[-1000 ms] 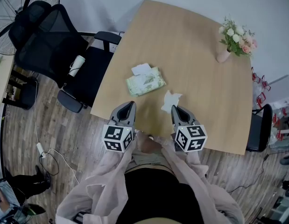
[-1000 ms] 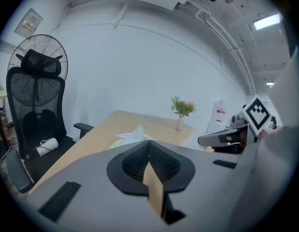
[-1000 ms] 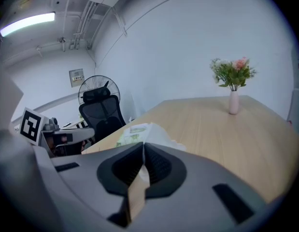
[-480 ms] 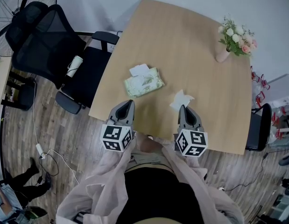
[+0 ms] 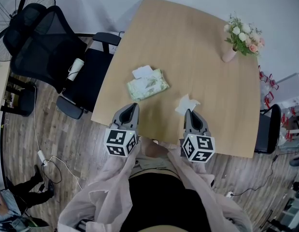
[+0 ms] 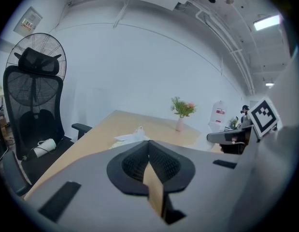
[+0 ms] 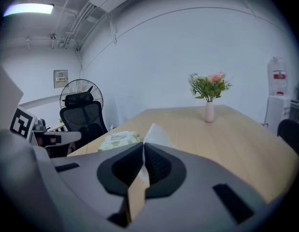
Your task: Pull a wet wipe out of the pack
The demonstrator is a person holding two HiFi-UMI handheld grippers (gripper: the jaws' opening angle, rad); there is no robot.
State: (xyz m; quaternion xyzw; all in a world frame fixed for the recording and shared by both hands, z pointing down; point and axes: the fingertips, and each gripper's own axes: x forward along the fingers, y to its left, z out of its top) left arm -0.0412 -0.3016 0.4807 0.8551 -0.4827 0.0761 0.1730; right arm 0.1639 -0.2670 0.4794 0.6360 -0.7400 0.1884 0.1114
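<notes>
Right now my right tongs (image 5: 189,111) are clamped on a white wet wipe (image 5: 186,103), over the table (image 5: 188,47) close to its near edge. My left tongs (image 5: 134,107) are pressed together, empty. I see the pack (image 5: 148,85) lying near the left edge, clear of the wipe.

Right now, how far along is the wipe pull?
Done: one wet wipe is out, well apart from the pack lying on the table. In hand: the right gripper is shut on that wipe; the left gripper is shut and empty, off the pack. Left: arguably nothing; the pack's flap stands open.
</notes>
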